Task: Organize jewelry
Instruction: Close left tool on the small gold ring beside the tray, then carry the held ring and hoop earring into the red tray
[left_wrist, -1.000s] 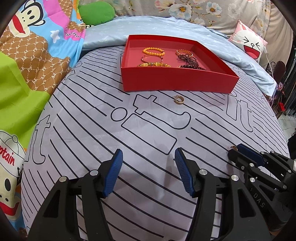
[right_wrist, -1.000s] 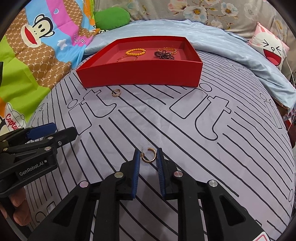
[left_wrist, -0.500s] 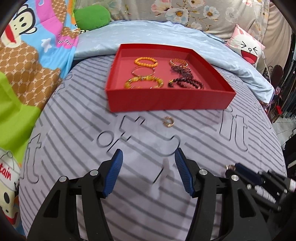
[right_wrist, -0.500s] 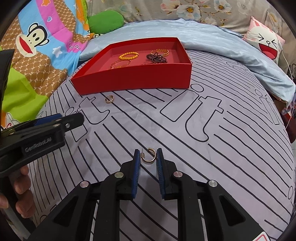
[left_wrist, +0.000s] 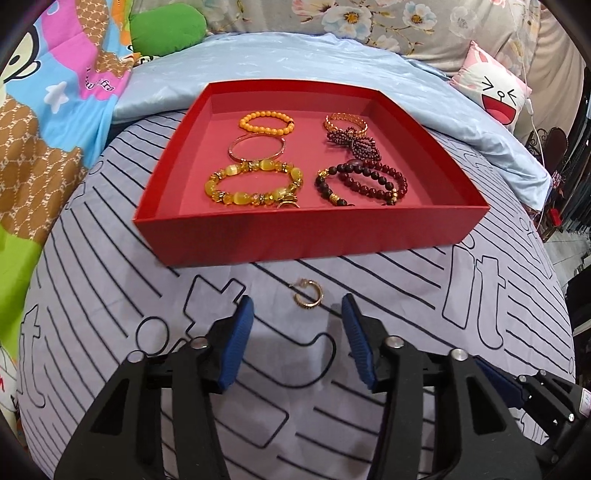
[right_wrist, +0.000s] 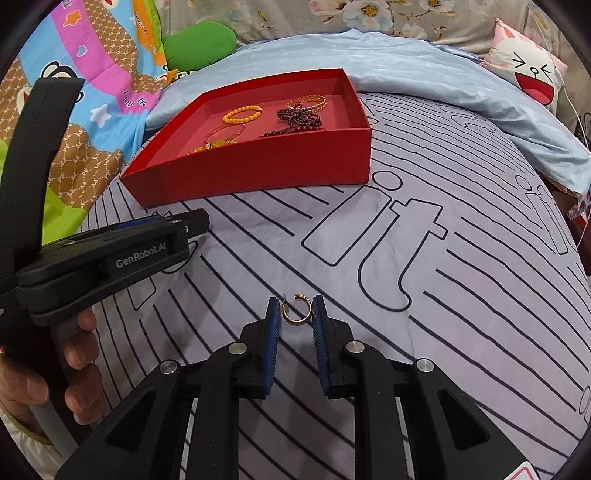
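Observation:
A red tray (left_wrist: 314, 236) holds several bracelets, among them an orange bead one (left_wrist: 266, 122) and dark bead ones (left_wrist: 364, 182). A gold hoop earring (left_wrist: 307, 294) lies on the striped sheet just in front of the tray, between the tips of my open left gripper (left_wrist: 297, 317). My right gripper (right_wrist: 295, 314) is shut on a second gold hoop earring (right_wrist: 296, 314), held between its blue pads. The tray (right_wrist: 266, 166) sits far left in the right wrist view, with the left gripper (right_wrist: 173, 230) in front of it.
The grey striped sheet (right_wrist: 424, 258) covers a rounded bed. A light blue quilt (left_wrist: 295, 59) lies behind the tray. A cartoon blanket (left_wrist: 44, 110) and green cushion (left_wrist: 166, 27) are at the left, a white face pillow (left_wrist: 498, 96) at the right.
My left gripper has moved forward toward the tray, so the loose earring now lies between its tips. My right gripper keeps hold of its earring.

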